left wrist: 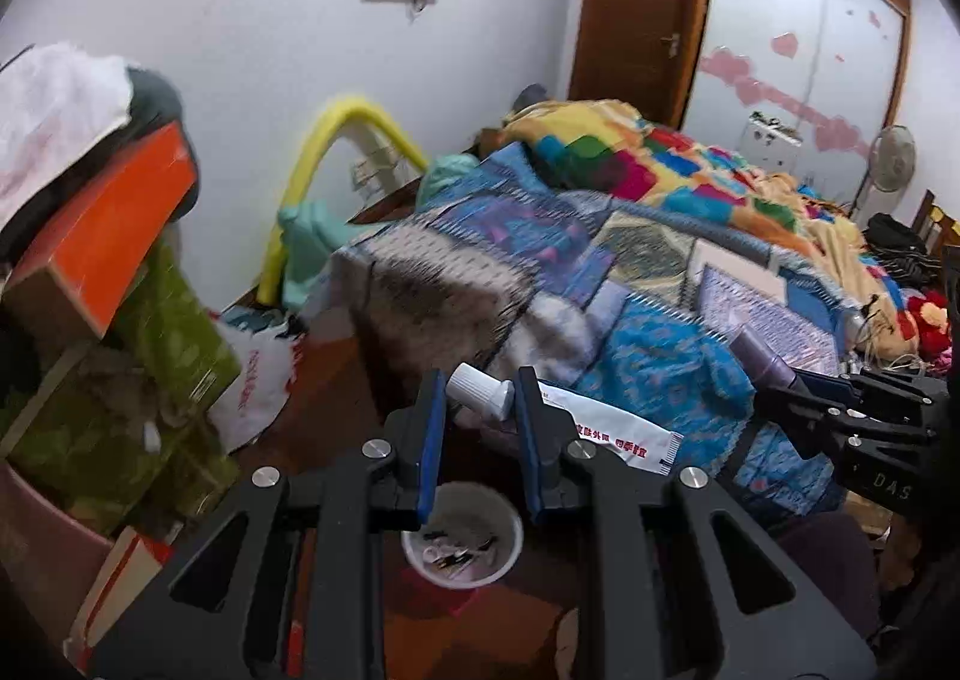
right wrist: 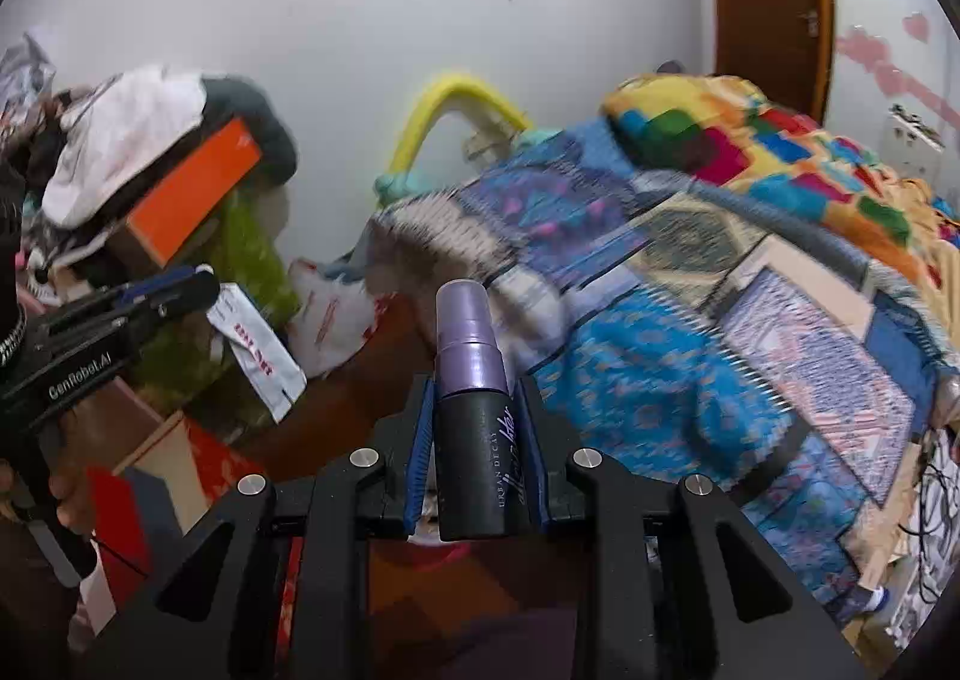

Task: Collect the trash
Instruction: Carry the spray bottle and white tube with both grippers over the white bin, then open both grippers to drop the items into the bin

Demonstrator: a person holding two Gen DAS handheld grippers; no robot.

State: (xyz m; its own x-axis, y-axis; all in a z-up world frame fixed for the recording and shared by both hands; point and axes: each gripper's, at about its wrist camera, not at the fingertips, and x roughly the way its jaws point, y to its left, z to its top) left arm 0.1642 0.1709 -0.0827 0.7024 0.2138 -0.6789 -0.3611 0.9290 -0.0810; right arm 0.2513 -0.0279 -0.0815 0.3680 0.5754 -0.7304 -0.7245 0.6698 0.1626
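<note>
Left hand-held gripper point(left wrist: 480, 428) clenched on white squeeze tube point(left wrist: 576, 428) near cap end; tube hangs crosswise above white waste bin point(left wrist: 510, 524) on floor. Tube soft, light, likely part empty; firmer hold near cap shoulder, flat tail floppy. Right hand-held gripper point(right wrist: 474, 440) grasping small spray bottle point(right wrist: 474, 416), black body, purple cap, upright between pads; rigid, smooth, possibly slippery, best held mid-body. Room: bedroom, bed under patchwork quilt point(left wrist: 660, 284), stacked boxes point(left wrist: 102, 248) at left, white wall, wooden door point(left wrist: 636, 2).
</note>
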